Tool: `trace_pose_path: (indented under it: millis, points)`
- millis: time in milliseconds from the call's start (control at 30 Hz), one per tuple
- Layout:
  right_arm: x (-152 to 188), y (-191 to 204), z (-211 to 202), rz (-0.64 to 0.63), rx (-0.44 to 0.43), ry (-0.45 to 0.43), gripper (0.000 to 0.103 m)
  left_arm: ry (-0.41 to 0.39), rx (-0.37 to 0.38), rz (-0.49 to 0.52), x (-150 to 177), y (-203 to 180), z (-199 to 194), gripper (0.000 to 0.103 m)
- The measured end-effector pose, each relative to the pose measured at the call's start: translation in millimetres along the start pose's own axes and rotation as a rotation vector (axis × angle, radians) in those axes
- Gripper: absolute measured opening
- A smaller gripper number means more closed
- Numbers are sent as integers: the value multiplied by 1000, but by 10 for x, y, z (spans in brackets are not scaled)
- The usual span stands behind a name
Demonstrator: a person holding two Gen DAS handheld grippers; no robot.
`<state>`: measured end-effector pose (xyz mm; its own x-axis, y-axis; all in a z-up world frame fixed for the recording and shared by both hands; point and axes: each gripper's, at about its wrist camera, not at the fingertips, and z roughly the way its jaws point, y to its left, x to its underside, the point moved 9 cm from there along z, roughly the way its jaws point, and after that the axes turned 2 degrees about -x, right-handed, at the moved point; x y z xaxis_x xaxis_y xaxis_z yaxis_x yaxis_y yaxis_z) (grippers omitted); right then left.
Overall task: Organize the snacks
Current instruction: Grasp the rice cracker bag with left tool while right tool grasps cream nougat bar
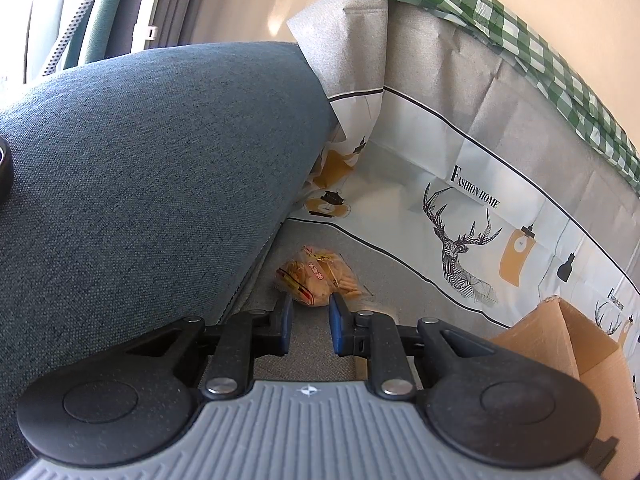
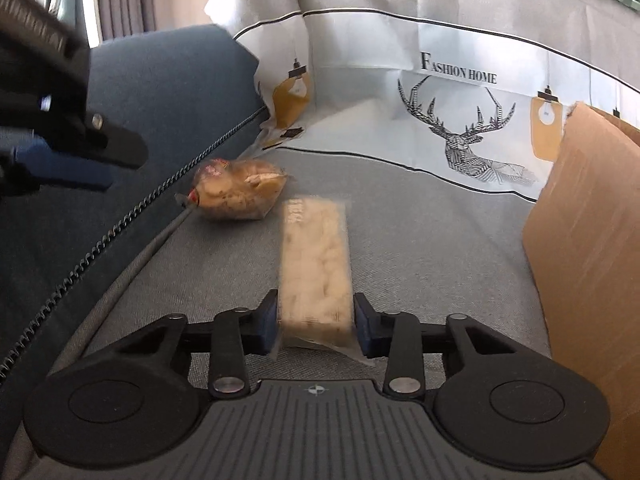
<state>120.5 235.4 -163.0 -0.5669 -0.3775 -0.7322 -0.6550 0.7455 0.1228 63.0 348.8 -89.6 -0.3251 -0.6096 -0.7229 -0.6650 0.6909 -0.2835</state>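
Left wrist view: left gripper hangs over the grey cloth, fingers drawn close with a narrow gap and nothing between them. Just beyond the fingertips lies a clear bag of biscuits, flat on the cloth, close against the blue cushion. Only this view shows the green checked fabric along the top of the deer-printed backdrop. The cardboard box stands right of the bag; only its corner shows.

Right wrist view: right gripper pinches a long clear packet of pale snacks by its near end; both pads sit against the wrapper's sides, and the packet is blurred. The biscuit bag lies just left of the packet's far end, at the cushion's edge. The left gripper shows at upper left above the cushion, its gap hidden from here. A coiled cable runs across the cushion, unseen in the other view. The box wall stands right of the packet, blocking that side.
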Motion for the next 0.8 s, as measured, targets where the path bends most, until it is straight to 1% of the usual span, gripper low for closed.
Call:
trace_pose_path:
  millis: [133,300,367,500,600,667,733,800]
  points:
    - [-47,-84,-166,18,14,-9,38,9,4,0,15,3,11,22]
    - [37,-220,-463,18,56,43,38,20,5,7,47,4,-11,22]
    - [116,-238,-626,-11,70,62,38,28,6,21,74,3,-23,23]
    - [296,-233,-988,-76,57,64,38,39,8,58,116,-7,-56,26]
    - [458,-283,-1206,-68,61,66,38,44,10,87,142,-17,-75,28]
    - [543,-271,-1295,-87,43,55,38,42,1,110,154,-30,-73,29]
    - [596,-223,-1319,-102,15,74,39,44,-7,130,164,-50,-49,31]
    - [592,-172,-1291,-112,-16,69,44,44,-22,150,175,-69,-20,35]
